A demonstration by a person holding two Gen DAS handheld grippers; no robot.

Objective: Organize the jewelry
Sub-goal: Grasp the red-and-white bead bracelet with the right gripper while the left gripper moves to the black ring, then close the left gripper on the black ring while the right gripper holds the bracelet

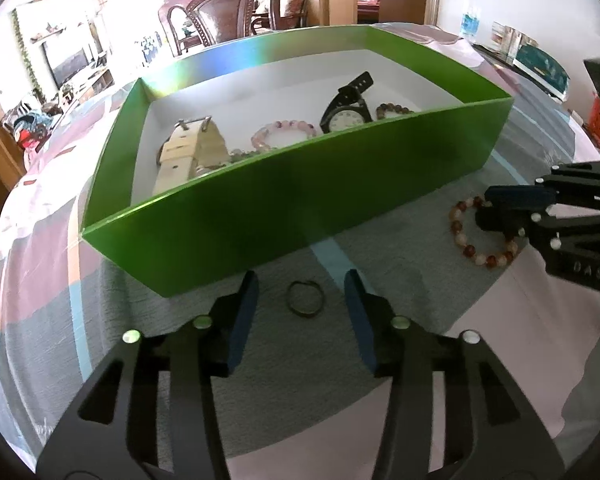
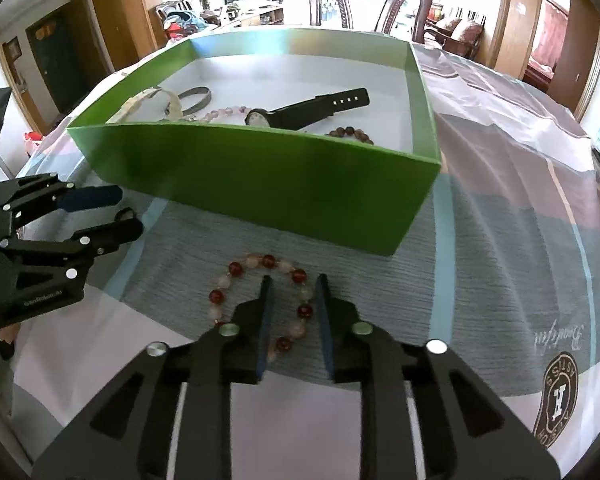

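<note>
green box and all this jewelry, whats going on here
A person with a gripper in each hand is sorting jewelry into the green box, which already holds watches and bead bracelets. The right gripper straddles one side of the red and white bead bracelet on the tablecloth, jaws not pressing it. The left gripper hangs open around a small dark ring. Neither is lifted yet.

**Table with jewelry box, seen from the left hand**

Green box (image 1: 284,200) on striped cloth (image 1: 480,320), holding cream strap (image 1: 188,152), pink bead bracelet (image 1: 282,132), black watch (image 1: 346,114). Small ring (image 1: 305,298) lies between open left gripper (image 1: 302,300) fingers. Right gripper (image 1: 490,210) over red-and-white bracelet (image 1: 480,236).
</note>
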